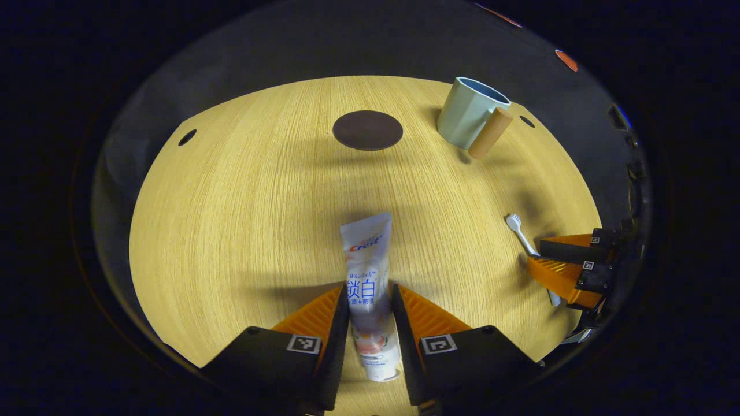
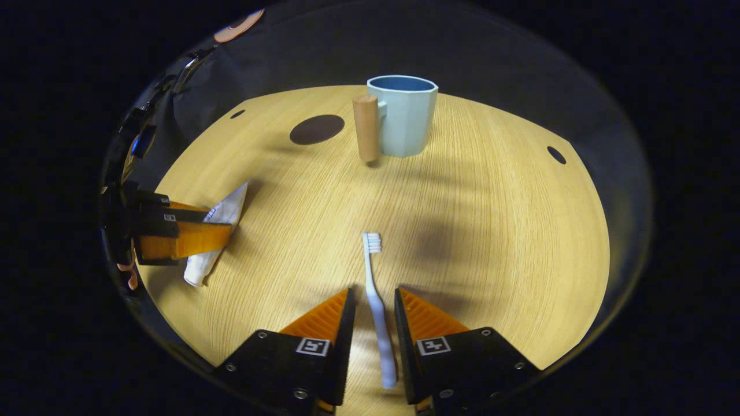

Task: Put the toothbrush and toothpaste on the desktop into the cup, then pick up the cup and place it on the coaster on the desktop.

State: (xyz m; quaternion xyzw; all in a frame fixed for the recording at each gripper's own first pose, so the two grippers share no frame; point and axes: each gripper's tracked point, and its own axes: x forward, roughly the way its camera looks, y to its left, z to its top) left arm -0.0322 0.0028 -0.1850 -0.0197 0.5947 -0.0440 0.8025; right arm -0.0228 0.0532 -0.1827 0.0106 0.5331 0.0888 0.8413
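In the left gripper view, the left tool [image 1: 370,300] sits low over the tabletop [image 1: 243,219] with its two fingers set around the toothpaste [image 1: 367,283]. The inner faces of both fingers lie against the sides of the tube, so the tool appears closed on it, gripping it about midway along its length. The tube lies flat, its crimped end pointing toward 12 o'clock and its cap end toward 6 o'clock between the finger bases.

Farther out, the round dark coaster [image 1: 367,130] lies at 12 o'clock near the far edge of the tabletop. At about 1 o'clock stands the cup [image 1: 469,112], upright, pale green outside and blue inside, with a wooden cylinder handle on its near right side. At 3 o'clock the right tool [image 1: 563,266] straddles the toothbrush [image 1: 518,230], whose bristled head points toward the cup.

In the right gripper view, the right tool [image 2: 373,300] has its fingers on either side of the toothbrush handle [image 2: 378,312]. A narrow gap shows on each side of the handle, so the tool is partly open and not pressing on it. The brush lies flat, head toward 12 o'clock. The cup [image 2: 407,115] stands at 12 o'clock, the coaster [image 2: 317,129] just left of it at 11 o'clock, and the left tool [image 2: 222,231] with the toothpaste [image 2: 222,216] at 9 o'clock.
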